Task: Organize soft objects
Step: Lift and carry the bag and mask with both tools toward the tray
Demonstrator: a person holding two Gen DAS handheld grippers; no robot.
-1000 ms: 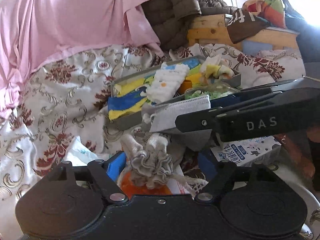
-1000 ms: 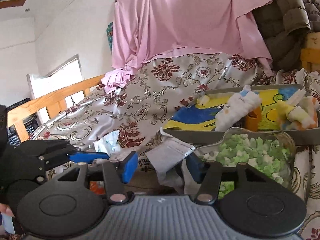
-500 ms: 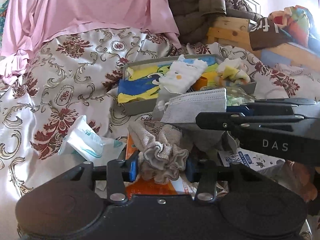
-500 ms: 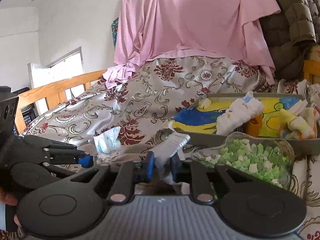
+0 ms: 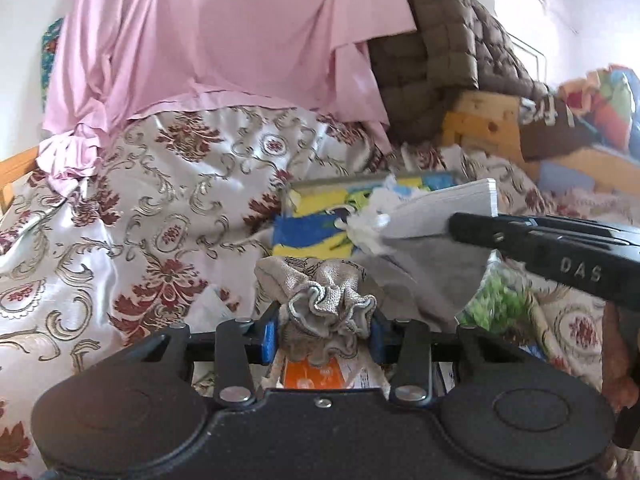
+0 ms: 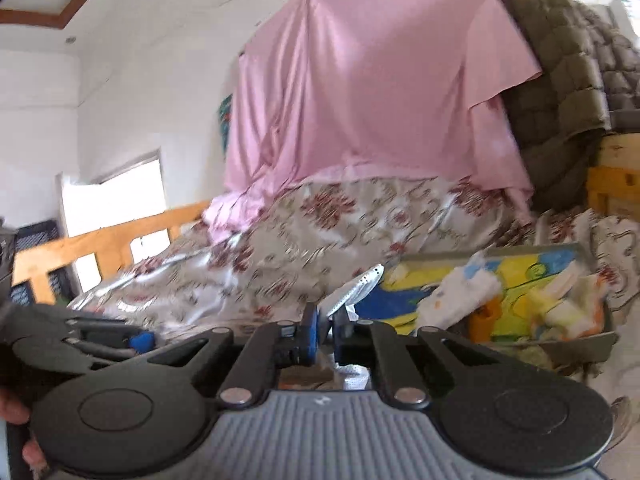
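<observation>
The bed [image 5: 120, 216], under its floral satin cover, carries a grey tray [image 6: 576, 338] already stocked with a yellow-and-blue cloth and small folded cloths, which suggests the sorting is mid-way and both grasps are now being carried off. The left hand-held gripper [image 5: 322, 336] pinches the gathered neck of a burlap drawstring pouch [image 5: 328, 300], held just above the clutter near the bed's front edge. The right hand-held gripper [image 6: 326, 332] is pressed together on a grey face mask [image 6: 352, 288], raised in front of the tray. Next, each piece probably needs carrying over the tray and releasing without snagging. A second ago both grippers were spread around their pieces; since then they have closed and lifted.
</observation>
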